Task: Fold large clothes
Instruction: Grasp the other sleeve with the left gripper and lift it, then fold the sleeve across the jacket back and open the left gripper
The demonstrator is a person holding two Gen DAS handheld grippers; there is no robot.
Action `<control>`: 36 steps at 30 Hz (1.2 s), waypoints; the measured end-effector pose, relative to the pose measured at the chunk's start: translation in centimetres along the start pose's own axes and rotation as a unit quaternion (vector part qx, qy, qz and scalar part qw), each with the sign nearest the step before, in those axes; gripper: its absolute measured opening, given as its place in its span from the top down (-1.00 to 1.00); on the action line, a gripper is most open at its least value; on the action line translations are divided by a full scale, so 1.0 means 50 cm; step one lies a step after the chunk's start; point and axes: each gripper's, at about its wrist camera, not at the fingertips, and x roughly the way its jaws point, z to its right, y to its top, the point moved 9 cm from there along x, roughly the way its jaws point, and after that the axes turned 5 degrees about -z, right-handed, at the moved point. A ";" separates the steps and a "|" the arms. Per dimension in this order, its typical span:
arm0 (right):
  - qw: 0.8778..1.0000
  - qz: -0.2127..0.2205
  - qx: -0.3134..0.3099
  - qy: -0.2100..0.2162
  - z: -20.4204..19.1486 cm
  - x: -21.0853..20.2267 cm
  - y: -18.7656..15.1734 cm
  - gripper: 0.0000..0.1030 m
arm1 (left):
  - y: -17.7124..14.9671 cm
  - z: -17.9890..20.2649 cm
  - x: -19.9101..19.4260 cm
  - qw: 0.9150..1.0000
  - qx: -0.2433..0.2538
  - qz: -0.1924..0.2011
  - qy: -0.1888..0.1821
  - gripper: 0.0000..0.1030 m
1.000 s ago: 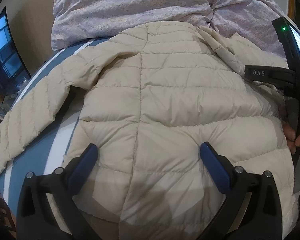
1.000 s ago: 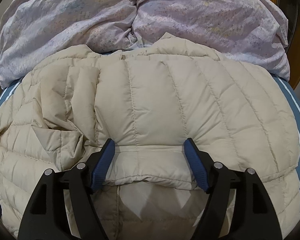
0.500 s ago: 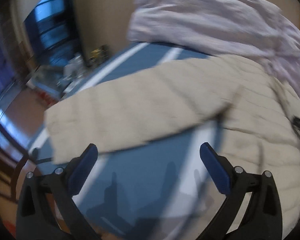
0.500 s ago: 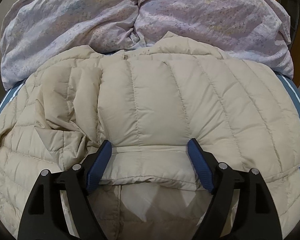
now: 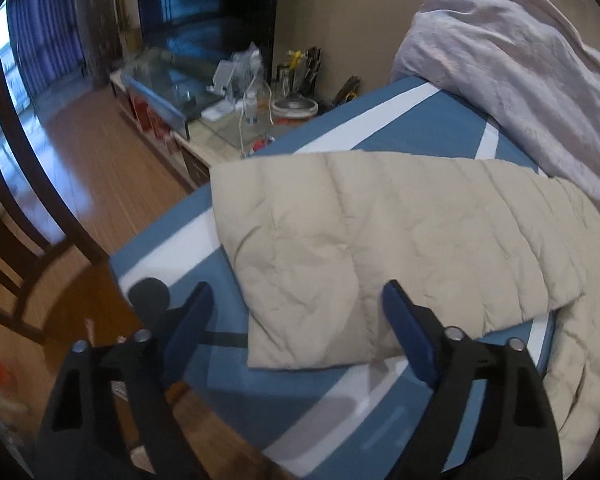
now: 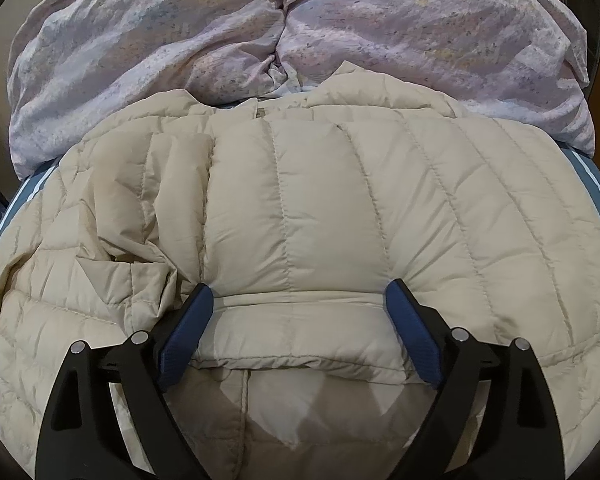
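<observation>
A beige quilted puffer jacket (image 6: 320,208) lies spread on the blue bed with white stripes (image 5: 420,120). One sleeve (image 6: 296,240) is folded over the jacket's body. Its cuff end sits between the fingers of my right gripper (image 6: 300,292), whose jaws are opening, and the pads stand beside the fabric without pinching it. The other sleeve (image 5: 380,232) stretches out flat toward the bed's corner. My left gripper (image 5: 298,292) hovers over that sleeve's cuff with its jaws closing. The cuff lies between the fingers, unpressed.
A crumpled lilac duvet (image 6: 180,40) is heaped along the far side of the bed, right behind the jacket's collar. Past the bed's corner are a wooden floor (image 5: 100,168), a low cabinet with a glass tank and clutter (image 5: 172,84), and a dark wooden chair (image 5: 16,184).
The left gripper has swung from above the jacket's body out to the spread sleeve at the bed's corner, and its fingers have narrowed slightly. The right gripper stayed put while its fingers spread wider.
</observation>
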 end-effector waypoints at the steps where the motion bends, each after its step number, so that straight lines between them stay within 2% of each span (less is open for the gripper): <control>1: 1.000 0.000 0.000 0.001 0.000 0.000 0.000 -0.76 | -0.001 -0.003 0.003 1.000 -0.004 -0.002 -0.001 -0.58; 6: 1.000 -0.001 0.000 0.009 -0.002 0.001 0.000 -0.84 | 0.002 -0.004 0.006 1.000 -0.012 0.004 -0.003 -0.40; 11: 1.000 -0.001 0.000 0.010 -0.004 0.002 0.000 -0.85 | 0.013 -0.001 0.009 1.000 -0.020 0.009 -0.002 0.18; 15: 1.000 -0.001 0.000 0.009 -0.004 0.001 -0.001 -0.86 | 0.016 0.012 0.012 1.000 -0.011 0.007 -0.003 0.49; 17: 1.000 0.000 0.000 0.010 -0.004 0.002 -0.001 -0.86 | 0.018 0.024 0.014 1.000 -0.004 0.004 -0.007 0.75; 20: 1.000 0.000 0.001 0.010 -0.004 0.002 -0.001 -0.86 | 0.024 0.044 0.008 1.000 0.011 0.004 -0.005 0.86; 26: 1.000 0.001 0.003 0.015 -0.004 0.001 -0.002 -0.86 | 0.058 0.108 -0.036 0.999 0.035 0.027 -0.019 0.88; 31: 1.000 0.001 0.005 0.019 -0.003 0.001 -0.002 -0.87 | 0.094 0.204 -0.091 0.995 0.063 0.055 -0.060 0.89; 36: 1.000 0.003 0.010 0.028 -0.001 -0.001 -0.002 -0.88 | 0.106 0.336 -0.143 0.986 0.096 0.070 -0.118 0.89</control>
